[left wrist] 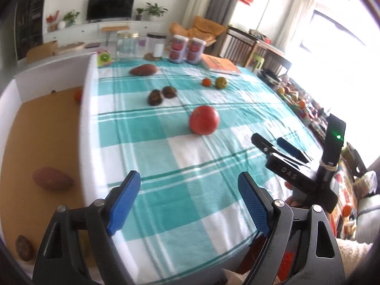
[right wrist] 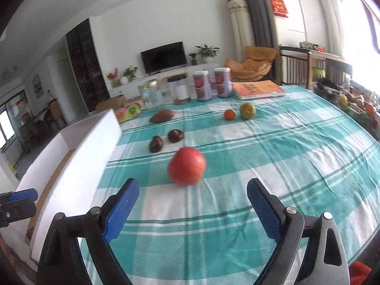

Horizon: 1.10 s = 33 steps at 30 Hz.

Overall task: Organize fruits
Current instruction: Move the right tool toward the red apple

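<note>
A red tomato (left wrist: 204, 120) (right wrist: 187, 165) lies on the teal checked cloth (left wrist: 166, 156). Beyond it lie two dark mushrooms (left wrist: 162, 95) (right wrist: 166, 139), a sweet potato (left wrist: 143, 69) (right wrist: 162, 116), a small orange (left wrist: 206, 82) (right wrist: 229, 114) and a greenish fruit (left wrist: 221, 82) (right wrist: 247, 111). A white box (left wrist: 85, 109) (right wrist: 95, 137) at the left holds a sweet potato (left wrist: 52, 178), another root (left wrist: 23, 247) and an orange fruit (left wrist: 78, 95). My left gripper (left wrist: 190, 201) is open and empty. My right gripper (right wrist: 192, 209) (left wrist: 280, 147) is open and empty, just short of the tomato.
Jars (left wrist: 127, 44), two cans (left wrist: 186, 48) (right wrist: 212, 84), an orange book (left wrist: 220, 65) (right wrist: 257, 89) and a kiwi-print box (left wrist: 104, 58) stand along the table's far edge. A heap of fruit (left wrist: 296, 99) (right wrist: 356, 104) lies off the right side.
</note>
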Available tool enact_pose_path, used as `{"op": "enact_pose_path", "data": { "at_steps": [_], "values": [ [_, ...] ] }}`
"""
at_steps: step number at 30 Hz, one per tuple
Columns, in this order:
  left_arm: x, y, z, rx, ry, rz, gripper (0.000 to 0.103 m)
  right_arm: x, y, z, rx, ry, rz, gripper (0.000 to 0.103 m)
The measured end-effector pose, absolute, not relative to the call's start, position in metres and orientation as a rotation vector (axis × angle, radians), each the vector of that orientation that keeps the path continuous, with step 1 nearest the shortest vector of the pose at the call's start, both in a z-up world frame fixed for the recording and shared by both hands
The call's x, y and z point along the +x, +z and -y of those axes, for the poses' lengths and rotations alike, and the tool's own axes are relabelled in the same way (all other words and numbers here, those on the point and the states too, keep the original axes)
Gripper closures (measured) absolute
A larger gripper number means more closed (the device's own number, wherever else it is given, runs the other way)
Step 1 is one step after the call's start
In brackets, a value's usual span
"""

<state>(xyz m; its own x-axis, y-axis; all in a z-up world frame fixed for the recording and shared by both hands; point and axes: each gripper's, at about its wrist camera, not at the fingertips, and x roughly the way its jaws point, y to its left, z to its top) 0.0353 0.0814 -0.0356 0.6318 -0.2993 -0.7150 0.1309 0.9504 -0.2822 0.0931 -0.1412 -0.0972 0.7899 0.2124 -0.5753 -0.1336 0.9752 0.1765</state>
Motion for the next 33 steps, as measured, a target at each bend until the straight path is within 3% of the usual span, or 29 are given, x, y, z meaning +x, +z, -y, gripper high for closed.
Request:
{"op": "enact_pose_path", "data": {
  "at_steps": [7, 22, 33],
  "values": [
    [0.072, -0.084, -0.009, -0.146, -0.235, -0.897, 0.017, 0.095, -0.109, 0.198, 0.250, 0.047, -0.626, 0.011],
    [0.106, -0.139, -0.049, -0.081, 0.052, -0.910, 0.017, 0.100, -0.124, 0.199, 0.288, 0.082, -0.682, 0.011],
    [0.104, -0.143, -0.043, -0.051, 0.046, -0.898, 0.015, 0.101, -0.124, 0.198, 0.283, 0.086, -0.689, 0.011]
  ]
}}
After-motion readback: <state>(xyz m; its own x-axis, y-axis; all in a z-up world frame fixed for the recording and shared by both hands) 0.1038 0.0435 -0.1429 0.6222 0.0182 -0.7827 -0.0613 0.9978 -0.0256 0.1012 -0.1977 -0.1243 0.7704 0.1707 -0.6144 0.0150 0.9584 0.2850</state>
